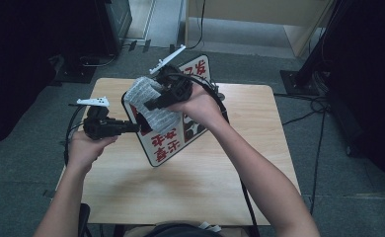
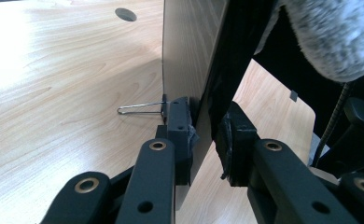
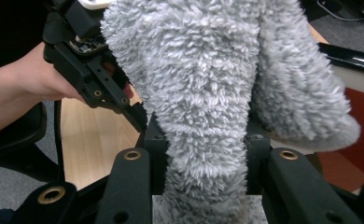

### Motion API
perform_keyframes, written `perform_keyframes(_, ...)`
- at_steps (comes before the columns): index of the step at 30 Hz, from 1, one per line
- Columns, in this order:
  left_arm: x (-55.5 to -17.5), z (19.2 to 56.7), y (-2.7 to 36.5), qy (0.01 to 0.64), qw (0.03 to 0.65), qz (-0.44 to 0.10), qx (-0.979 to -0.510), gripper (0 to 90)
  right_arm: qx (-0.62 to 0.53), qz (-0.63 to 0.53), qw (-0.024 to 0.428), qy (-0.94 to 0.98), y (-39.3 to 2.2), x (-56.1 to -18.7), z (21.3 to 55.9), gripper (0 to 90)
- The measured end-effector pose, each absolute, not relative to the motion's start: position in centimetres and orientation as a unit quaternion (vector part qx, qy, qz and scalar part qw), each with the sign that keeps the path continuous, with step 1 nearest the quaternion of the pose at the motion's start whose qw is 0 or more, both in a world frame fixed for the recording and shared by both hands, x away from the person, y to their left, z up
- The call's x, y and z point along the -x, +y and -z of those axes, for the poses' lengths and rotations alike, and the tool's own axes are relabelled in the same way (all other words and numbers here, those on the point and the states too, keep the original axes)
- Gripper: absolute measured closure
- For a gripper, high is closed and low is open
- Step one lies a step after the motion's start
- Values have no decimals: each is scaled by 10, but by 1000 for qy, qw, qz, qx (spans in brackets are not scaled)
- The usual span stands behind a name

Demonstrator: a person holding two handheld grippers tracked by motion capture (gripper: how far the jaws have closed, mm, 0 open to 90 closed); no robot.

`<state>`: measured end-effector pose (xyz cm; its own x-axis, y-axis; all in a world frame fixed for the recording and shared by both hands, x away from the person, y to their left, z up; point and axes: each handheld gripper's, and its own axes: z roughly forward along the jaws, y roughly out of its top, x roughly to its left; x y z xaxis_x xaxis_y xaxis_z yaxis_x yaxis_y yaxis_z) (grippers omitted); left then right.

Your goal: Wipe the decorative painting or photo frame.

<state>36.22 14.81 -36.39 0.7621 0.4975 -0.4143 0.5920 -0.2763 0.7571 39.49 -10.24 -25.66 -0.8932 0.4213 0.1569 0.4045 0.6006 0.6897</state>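
Above the table (image 1: 190, 187), the left tool (image 1: 137, 127) clamps the tilted red-lettered board (image 1: 168, 145); the right tool (image 1: 151, 104) grips a fluffy grey cloth (image 1: 148, 98).

Grey fluffy cloth (image 3: 208, 93) against tilted sign board (image 1: 168, 145)

Tabletop (image 1: 190, 197): light wood grain, rounded corners, with a round cable hole (image 2: 125, 14) near one edge. It stands on grey carpet floor (image 1: 27, 163). Beyond its far edge a black stand base (image 1: 299, 81) sits at the right, loose cables (image 1: 314, 106) lie beside it, and a pale wooden cabinet (image 1: 259, 15) stands behind.
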Motion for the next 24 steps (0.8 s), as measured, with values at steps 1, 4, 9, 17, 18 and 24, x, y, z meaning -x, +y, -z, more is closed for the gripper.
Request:
perform_keyframes(1, -362, 364, 148, 341, 495, 48, -797, 767, -229, -382, 13, 895, -102, -396, 258, 647)
perform_keyframes(4, -362, 364, 148, 341, 495, 48, -798, 768, -232, -380, 9, 895, -101, -397, 262, 647)
perform_keyframes(9, -362, 364, 148, 341, 495, 48, -798, 768, -235, -380, 5, 895, -103, -398, 270, 648)
perform_keyframes(17, -363, 364, 148, 339, 495, 48, -799, 768, -232, -378, 3, 896, -105, -397, 281, 647)
perform_keyframes(18, -363, 364, 148, 339, 494, 48, -799, 768, -234, -376, 2, 896, -105, -396, 282, 647)
perform_keyframes(24, -363, 364, 148, 338, 494, 48, -799, 769, -234, -376, -3, 897, -108, -396, 292, 646)
